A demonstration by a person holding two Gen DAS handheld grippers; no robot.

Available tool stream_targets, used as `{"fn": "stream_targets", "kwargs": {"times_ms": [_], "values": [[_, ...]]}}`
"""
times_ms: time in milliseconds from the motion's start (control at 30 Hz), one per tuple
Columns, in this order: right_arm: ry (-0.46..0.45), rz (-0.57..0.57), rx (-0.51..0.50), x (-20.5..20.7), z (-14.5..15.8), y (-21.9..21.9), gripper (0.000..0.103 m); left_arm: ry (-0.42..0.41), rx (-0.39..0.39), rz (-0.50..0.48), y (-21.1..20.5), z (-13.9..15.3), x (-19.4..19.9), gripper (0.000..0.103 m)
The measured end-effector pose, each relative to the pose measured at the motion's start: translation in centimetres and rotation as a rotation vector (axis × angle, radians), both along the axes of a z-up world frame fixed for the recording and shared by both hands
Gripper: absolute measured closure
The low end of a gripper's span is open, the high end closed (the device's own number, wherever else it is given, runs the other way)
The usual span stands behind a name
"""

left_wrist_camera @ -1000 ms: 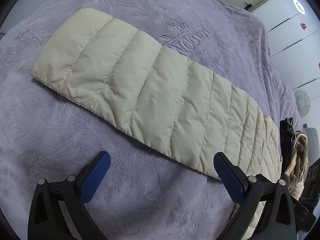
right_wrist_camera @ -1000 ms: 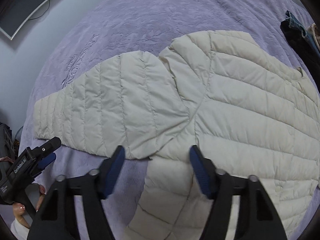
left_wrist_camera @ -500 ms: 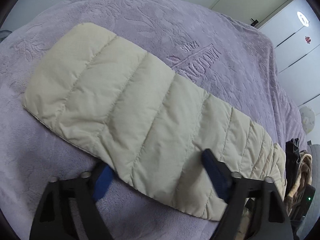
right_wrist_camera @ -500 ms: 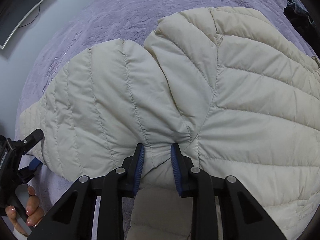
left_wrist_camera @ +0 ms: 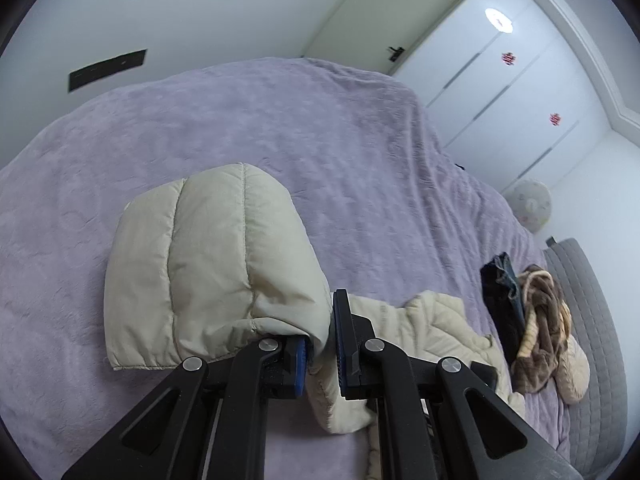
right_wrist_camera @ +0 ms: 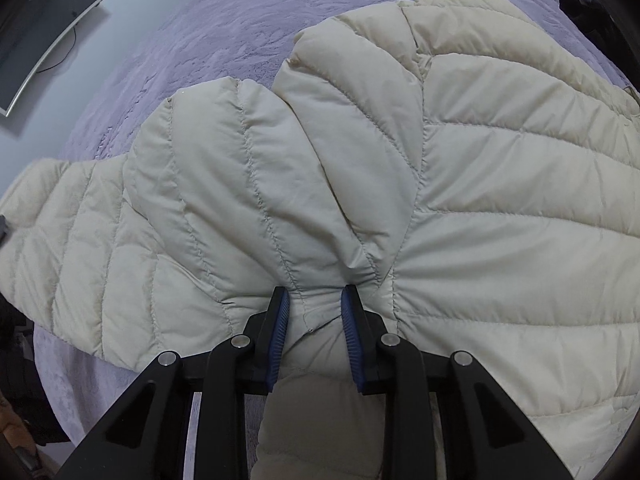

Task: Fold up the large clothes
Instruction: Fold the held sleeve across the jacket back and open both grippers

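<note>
Now that the left gripper (left_wrist_camera: pixel 320 344) has just clamped the cream puffer jacket (right_wrist_camera: pixel 500 220) sleeve (left_wrist_camera: pixel 208 272) and lifted it off the purple bed (left_wrist_camera: pixel 280 120), right gripper (right_wrist_camera: pixel 312 320) clenching the armpit seam, sleeve fold-in likely starts.

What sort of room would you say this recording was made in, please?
Most likely a bedroom. A wide bed under a lilac plush bedspread fills the view, tall white wardrobe doors line the far wall beside a door, and a padded grey headboard edges the bed near a heap of clothes.
</note>
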State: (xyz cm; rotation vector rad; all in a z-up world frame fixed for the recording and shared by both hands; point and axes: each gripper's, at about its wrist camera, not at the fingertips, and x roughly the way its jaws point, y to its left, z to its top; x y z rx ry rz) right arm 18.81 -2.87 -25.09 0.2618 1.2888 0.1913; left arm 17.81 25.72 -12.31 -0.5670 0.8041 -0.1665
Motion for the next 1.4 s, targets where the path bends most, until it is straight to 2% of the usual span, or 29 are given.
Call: {"fn": "stream_targets", "kwargs": {"times_ms": [133,233,367,500,600,700,867,967,1067,1167,1233,1300,1400], "values": [[-0.002,-0.009,0.040,-0.1,0.0,-1.0,0.073,-0.059,-0.006,-0.116,-5.1,2.9,0.5,0.090],[0.011,-0.015,0.126,-0.2,0.6,-2.9,0.073,-0.065,0.016,-0.198,-9.5,3.8,0.7,0.090],[0.009,-0.118,0.238,-1.9,2.4,-9.2,0.073,-0.046,0.054,-0.302,-15.5,3.1,0.8,0.090],[-0.030,-0.206,0.198,-4.7,4.6,-16.9,0.072,0.004,0.101,-0.400,-22.0,1.4,1.1,0.090],[-0.038,-0.268,0.155,-7.1,5.4,-22.5,0.072,0.066,0.174,-0.475,-27.2,-1.0,1.3,0.090],[-0.030,-0.320,0.116,-9.0,5.6,-27.2,0.072,0.120,0.283,-0.559,-32.6,-3.4,0.9,0.090],[0.007,-0.408,0.094,-11.9,4.2,-31.8,0.072,0.150,0.473,-0.677,-39.2,-6.8,-1.1,0.090],[0.015,-0.443,0.106,-12.8,3.4,-33.9,0.072,0.137,0.586,-0.710,-41.7,-7.9,-2.2,0.090],[0.016,-0.456,0.127,-13.6,3.0,-34.2,0.072,0.107,0.669,-0.726,-42.7,-8.2,-3.4,0.090],[0.012,-0.457,0.143,-14.0,2.7,-34.4,0.070,0.106,0.673,-0.738,-42.6,-7.8,-4.0,0.090],[0.003,-0.453,0.150,-14.9,2.8,-34.8,0.057,0.099,0.669,-0.738,-42.3,-7.2,-4.2,0.089],[-0.004,-0.447,0.145,-14.7,3.1,-34.6,0.051,0.082,0.664,-0.738,-42.0,-6.7,-4.4,0.089],[-0.002,-0.436,0.133,-14.1,3.3,-34.4,0.050,0.073,0.653,-0.742,-41.4,-6.2,-4.6,0.089]]}}
